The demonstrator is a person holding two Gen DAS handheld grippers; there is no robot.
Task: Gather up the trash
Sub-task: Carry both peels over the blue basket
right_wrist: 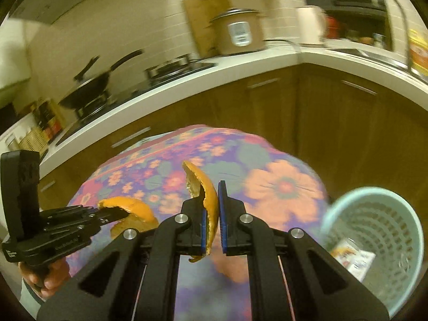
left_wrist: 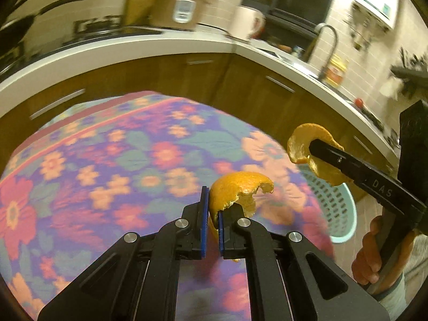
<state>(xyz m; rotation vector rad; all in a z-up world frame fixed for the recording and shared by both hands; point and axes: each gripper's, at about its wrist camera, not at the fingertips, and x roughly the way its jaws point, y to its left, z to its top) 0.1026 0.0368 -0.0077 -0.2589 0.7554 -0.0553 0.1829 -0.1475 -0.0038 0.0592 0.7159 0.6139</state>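
Clamped between the blue pads of the left gripper [left_wrist: 212, 208] is a curved piece of orange peel [left_wrist: 238, 190]; its lower end runs down behind the pads and is only partly seen. Both grippers hang above the flowered tablecloth [left_wrist: 107, 165], whose pattern is smeared by blur. The right gripper [right_wrist: 211, 203] is likewise closed on a second orange peel [right_wrist: 210, 195], a long strip standing up past the fingertips, its bottom tip poking out below the pads. Off the tablecloth's right edge and lower down stands a pale green slotted basket [right_wrist: 374, 227], cut off by the right wrist view's edge; something white and printed lies inside [right_wrist: 353, 259], too blurred to name. From the left wrist view only part of the basket's rim shows, behind the right gripper's arm. Beyond the tablecloth, the counter [right_wrist: 187, 85] with its rice cooker [right_wrist: 238, 32] is soft.
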